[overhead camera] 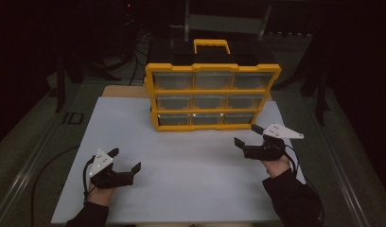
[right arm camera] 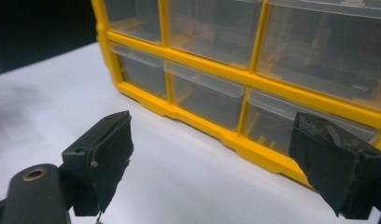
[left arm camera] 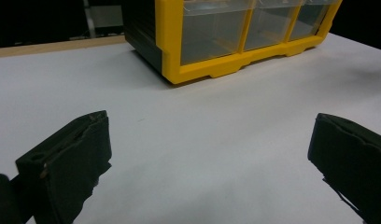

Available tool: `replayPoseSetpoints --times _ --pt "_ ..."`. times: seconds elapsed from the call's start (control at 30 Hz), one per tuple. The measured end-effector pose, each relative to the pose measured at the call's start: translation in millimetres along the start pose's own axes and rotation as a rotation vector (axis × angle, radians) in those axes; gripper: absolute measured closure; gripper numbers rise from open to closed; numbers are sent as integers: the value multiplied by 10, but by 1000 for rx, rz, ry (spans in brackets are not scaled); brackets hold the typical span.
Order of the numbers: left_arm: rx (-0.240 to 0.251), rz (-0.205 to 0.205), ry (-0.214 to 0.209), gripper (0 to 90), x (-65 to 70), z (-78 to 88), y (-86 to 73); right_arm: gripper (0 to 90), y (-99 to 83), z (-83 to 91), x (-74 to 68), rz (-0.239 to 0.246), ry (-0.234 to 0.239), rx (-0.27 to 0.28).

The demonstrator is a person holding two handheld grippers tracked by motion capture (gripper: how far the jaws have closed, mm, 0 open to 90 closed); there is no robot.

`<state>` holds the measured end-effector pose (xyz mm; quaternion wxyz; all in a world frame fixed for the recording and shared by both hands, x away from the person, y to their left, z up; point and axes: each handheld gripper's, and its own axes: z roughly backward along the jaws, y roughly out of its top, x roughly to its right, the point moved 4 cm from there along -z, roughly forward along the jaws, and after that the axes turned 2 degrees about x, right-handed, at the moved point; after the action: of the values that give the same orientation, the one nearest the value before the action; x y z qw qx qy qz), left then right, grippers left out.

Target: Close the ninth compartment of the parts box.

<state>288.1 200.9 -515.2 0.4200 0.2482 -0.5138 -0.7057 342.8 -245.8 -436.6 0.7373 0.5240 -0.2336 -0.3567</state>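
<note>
Dark room all around, with a white tabletop sitting lit in the middle. Standing upright toward the far edge is a yellow drawer organizer, three rows of three clear drawers, yellow carry handle sticking up on top. Left tool is hovering over the near left part of the tabletop, well apart from the organizer, jaws spread wide and holding nothing. Right tool is sitting just beside the organizer's bottom right corner, jaws also wide apart and empty, pointing at the bottom row of drawers in the right gripper view. Both are gripped by hands in dark sleeves.
</note>
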Motion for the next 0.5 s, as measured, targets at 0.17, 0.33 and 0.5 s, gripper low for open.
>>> replayPoseSetpoints --times 0.17,0.33,0.5 --pt "1 -3 -1 2 4 1 2 132 -106 147 -54 12 9 11" --pt "0 1 -2 2 4 -1 0 129 -203 255 -72 14 9 19" --pt "0 -1 -3 1 4 0 0 121 -285 318 -78 25 8 24"
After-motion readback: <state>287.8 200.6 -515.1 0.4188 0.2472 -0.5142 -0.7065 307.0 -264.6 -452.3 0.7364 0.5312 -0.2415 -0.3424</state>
